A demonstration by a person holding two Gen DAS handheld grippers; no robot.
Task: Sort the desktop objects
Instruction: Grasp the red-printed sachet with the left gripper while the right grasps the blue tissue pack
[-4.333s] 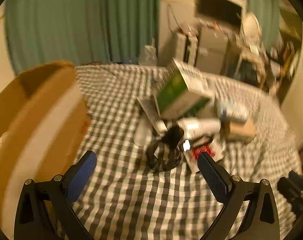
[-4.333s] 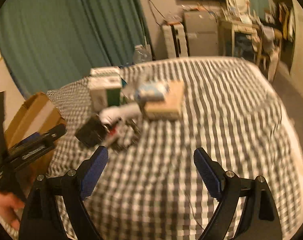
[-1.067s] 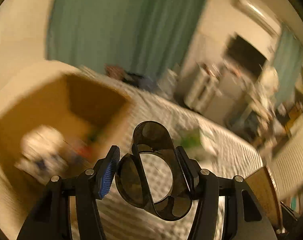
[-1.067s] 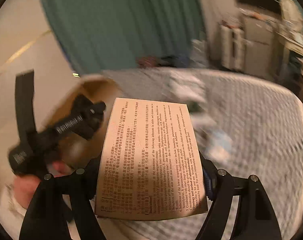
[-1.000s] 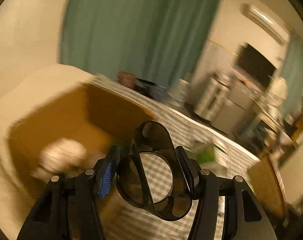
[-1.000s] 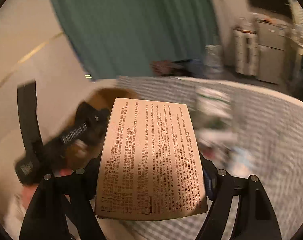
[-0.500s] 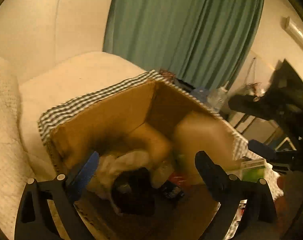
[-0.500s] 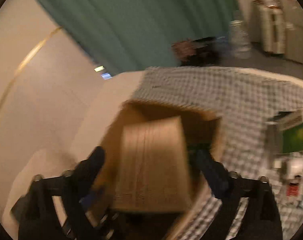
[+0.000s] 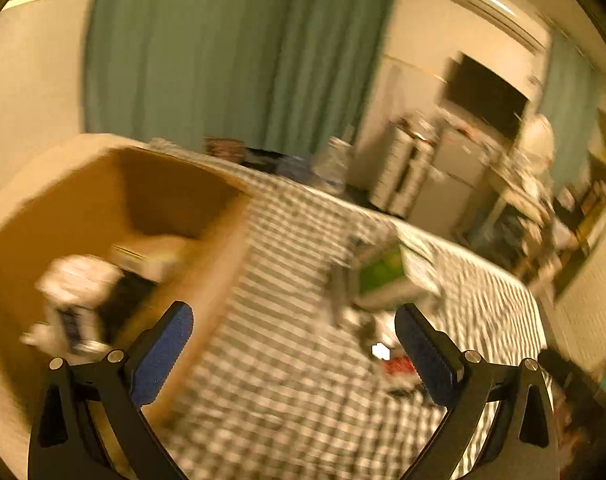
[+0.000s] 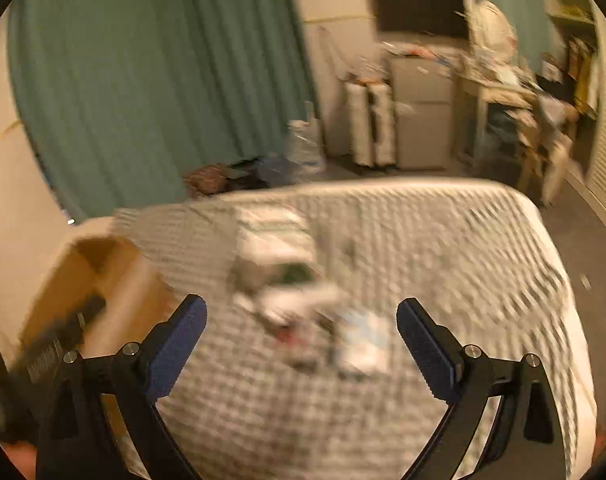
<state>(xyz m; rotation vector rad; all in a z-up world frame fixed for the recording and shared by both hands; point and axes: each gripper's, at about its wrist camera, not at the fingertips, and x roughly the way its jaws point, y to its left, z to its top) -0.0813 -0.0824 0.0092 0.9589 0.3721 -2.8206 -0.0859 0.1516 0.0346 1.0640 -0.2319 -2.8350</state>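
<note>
Both views are blurred by motion. My left gripper [image 9: 293, 350] is open and empty above the checked cloth [image 9: 287, 408]. The open cardboard box [image 9: 223, 248] stands to its left with white and dark items inside [image 9: 83, 300]. A green and white box [image 9: 383, 276] and small loose items [image 9: 395, 364] lie ahead on the right. My right gripper [image 10: 301, 344] is open and empty above a blurred pile of items [image 10: 299, 304]. The cardboard box [image 10: 115, 280] is at the left, with the other hand-held gripper [image 10: 47, 348] in front of it.
The checked cloth [image 10: 463, 264] covers a rounded surface whose edge drops off at the right. A green curtain [image 10: 151, 80], white cabinets [image 10: 419, 120] and a cluttered desk [image 10: 515, 92] stand behind.
Both grippers let go of their loads over the box, the dark clear holder from the left and the printed carton from the right. Both now stand open and have swung back toward the pile.
</note>
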